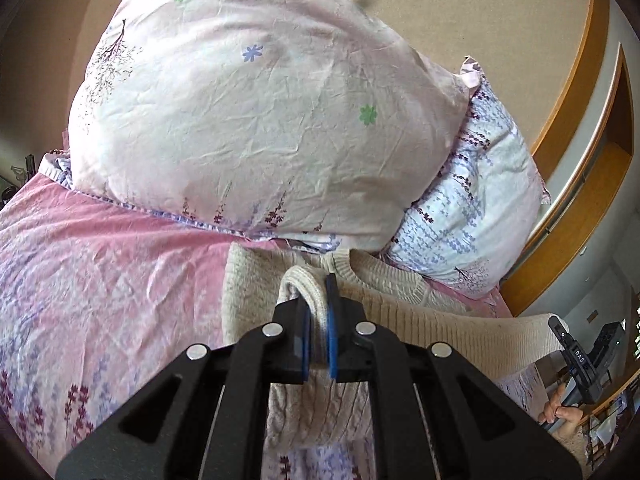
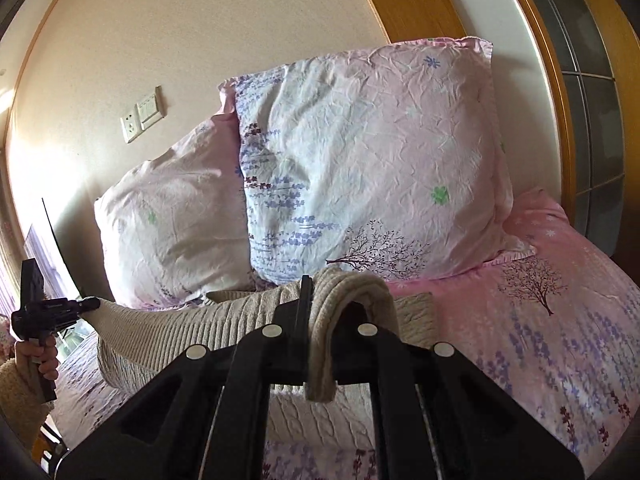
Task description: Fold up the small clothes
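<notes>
Nearest in the left wrist view, the left claw [image 1: 319, 320] was clenched on a bunched fold of a cream knitted sweater [image 1: 420, 320], the wool pinched between its blue pads [image 1: 332, 340]. In the right wrist view, the right claw [image 2: 320, 316] was likewise clamped on a thick rolled edge of the sweater [image 2: 224, 320], which draped over its right finger and hung down between the two.

The ribbed knit stretched taut between the two claws, raised above the bed [image 1: 100, 280], with part of the garment still lying on the pink floral sheet below. At the far left of the right wrist view, the left claw [image 2: 86, 304] showed at the other end of the stretched band, held by the person's left hand [image 2: 42, 354]. At the far right of the left wrist view, the right hand [image 1: 560, 412] held the other tool.

Beyond the sweater, two pale pillows with purple flower prints leaned against the wall: a left pillow [image 1: 260, 120] and a right pillow [image 1: 480, 208]. Farther still, a switch plate [image 2: 142, 114] sat on the beige wall, and a wooden frame [image 2: 556, 120] ran along the right.
</notes>
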### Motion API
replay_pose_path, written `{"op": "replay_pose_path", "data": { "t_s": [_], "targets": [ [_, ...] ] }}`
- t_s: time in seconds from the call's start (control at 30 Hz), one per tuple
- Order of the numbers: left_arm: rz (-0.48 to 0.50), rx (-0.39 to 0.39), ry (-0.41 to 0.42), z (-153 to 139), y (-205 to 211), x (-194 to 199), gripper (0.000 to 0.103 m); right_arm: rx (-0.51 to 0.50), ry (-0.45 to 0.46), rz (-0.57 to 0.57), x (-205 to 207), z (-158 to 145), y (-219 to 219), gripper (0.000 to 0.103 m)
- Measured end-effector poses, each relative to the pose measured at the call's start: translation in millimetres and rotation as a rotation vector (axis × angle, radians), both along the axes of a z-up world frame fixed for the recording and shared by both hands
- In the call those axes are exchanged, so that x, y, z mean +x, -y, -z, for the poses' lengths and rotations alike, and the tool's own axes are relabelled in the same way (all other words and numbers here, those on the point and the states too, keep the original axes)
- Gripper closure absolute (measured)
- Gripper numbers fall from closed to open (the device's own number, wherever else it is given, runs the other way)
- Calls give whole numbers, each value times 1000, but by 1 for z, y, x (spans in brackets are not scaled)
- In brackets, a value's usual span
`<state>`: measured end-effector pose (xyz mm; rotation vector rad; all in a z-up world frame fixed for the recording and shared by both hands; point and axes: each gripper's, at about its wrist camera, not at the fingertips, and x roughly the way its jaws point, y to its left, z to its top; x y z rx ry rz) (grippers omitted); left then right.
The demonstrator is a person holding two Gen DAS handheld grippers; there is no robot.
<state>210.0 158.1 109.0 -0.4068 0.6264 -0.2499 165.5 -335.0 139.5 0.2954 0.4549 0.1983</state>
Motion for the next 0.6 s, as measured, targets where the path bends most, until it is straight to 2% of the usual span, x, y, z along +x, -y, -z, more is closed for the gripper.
{"op": "replay_pose_path", "data": {
  "t_s": [0.23,0.47,0.6],
  "targets": [
    [-29,45,-77,35,18,60,97,37,-175,80,57,50,6,96],
    [-61,-8,-172,70,16,92,97,61,-308,125,96,78,8,96],
    [-71,-13,-201,80,18,104,97,124,-387,154,114,91,13,96]
  ]
}}
